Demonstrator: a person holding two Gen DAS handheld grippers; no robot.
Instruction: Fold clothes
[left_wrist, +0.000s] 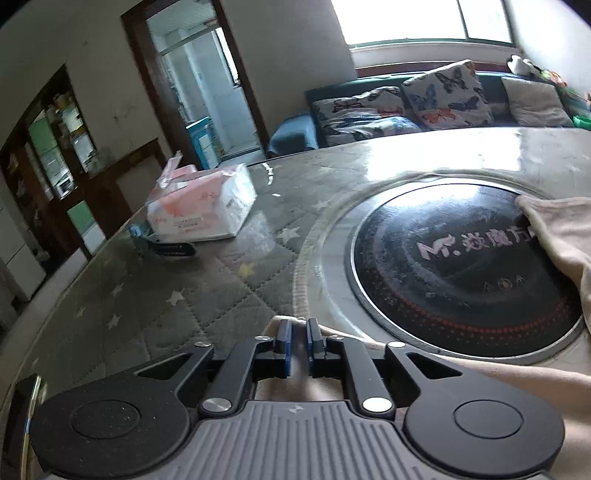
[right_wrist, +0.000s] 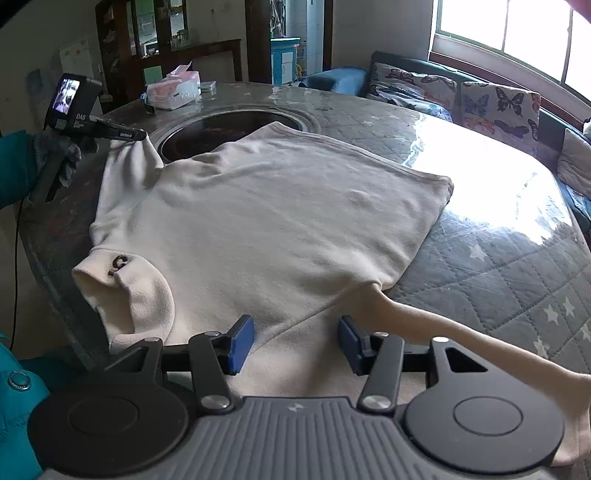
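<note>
Black hand-held gripper (right_wrist: 291, 341), blue pads (right_wrist: 242, 343)

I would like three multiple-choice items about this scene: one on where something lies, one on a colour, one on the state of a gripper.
1. Where does the tissue pack lie?
A. on the sofa
B. on the table, at its far edge beyond the round cooktop
C. on the garment

2. What colour is the garment?
A. cream
B. red
C. black

3. How does the right gripper stand?
A. shut on a sleeve
B. out of view
C. open above the garment

Key: 1 B, the pack sits on the table past the cooktop. 2 A, the cloth is pale cream. 3 C, its blue pads stand wide apart with nothing between.
</note>
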